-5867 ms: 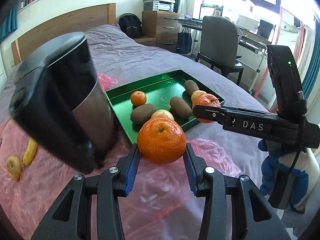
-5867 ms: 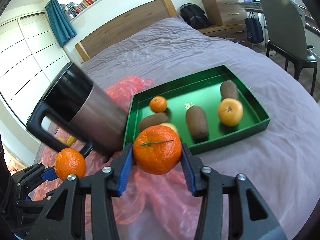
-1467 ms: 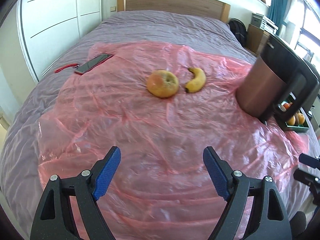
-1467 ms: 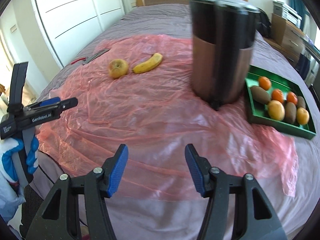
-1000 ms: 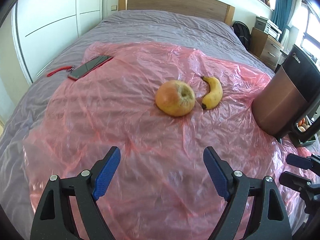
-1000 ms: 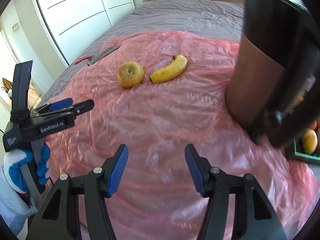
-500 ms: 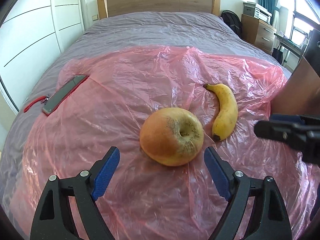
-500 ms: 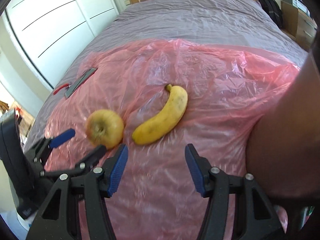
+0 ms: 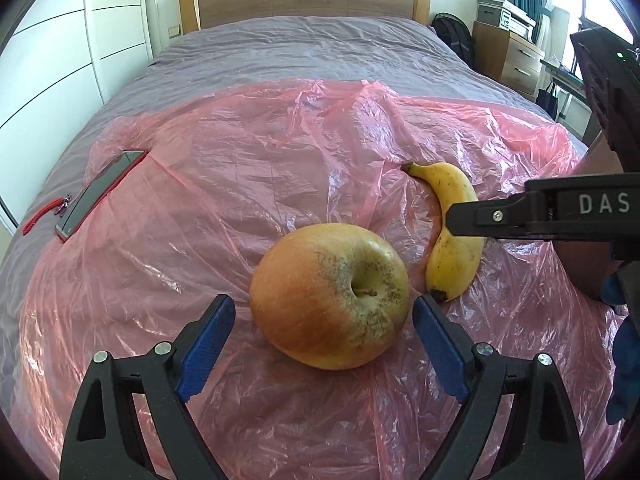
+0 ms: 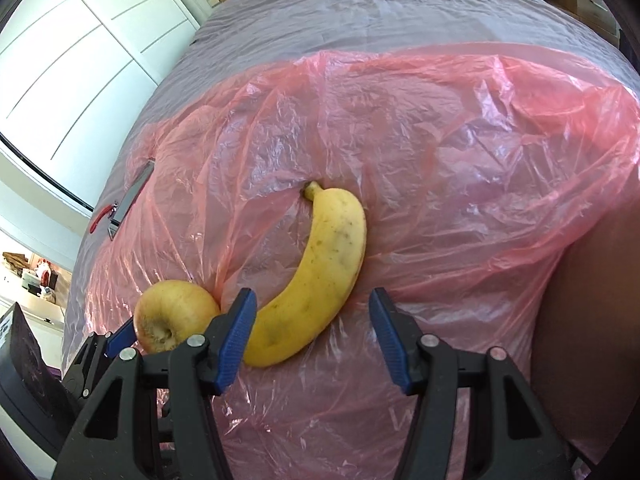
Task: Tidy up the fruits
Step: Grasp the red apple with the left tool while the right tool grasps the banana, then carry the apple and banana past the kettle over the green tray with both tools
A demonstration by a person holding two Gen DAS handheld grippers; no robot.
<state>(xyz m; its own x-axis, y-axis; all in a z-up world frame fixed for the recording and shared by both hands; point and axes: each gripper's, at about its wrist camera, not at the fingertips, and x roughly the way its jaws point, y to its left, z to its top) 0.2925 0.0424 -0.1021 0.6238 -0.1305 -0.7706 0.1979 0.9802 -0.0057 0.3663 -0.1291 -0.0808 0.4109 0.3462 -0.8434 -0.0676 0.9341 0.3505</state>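
A yellow-red apple [image 9: 330, 296] lies stem up on the pink plastic sheet [image 9: 240, 140]. My left gripper [image 9: 324, 308] has come down around it. The jaws are opening, and a blue pad stands clear of the apple on each side. To its right lies a yellow banana [image 9: 454, 264]. In the right wrist view the banana [image 10: 320, 272] slants up from beside the apple [image 10: 172, 320]. My right gripper [image 10: 312, 304] is open over its lower end, and neither pad presses on it.
A phone [image 9: 100, 192] with a red strap lies at the sheet's left edge. A brown vessel wall [image 10: 592, 300] fills the right side. A blue-gloved hand [image 9: 624, 360] holds the right gripper. Grey bedding [image 9: 300, 48] stretches beyond to a wooden headboard.
Both grippers have closed in on the fruit and sunk lower. The apple now sits between the left fingers and the banana's end between the right ones. The green tray has left view.
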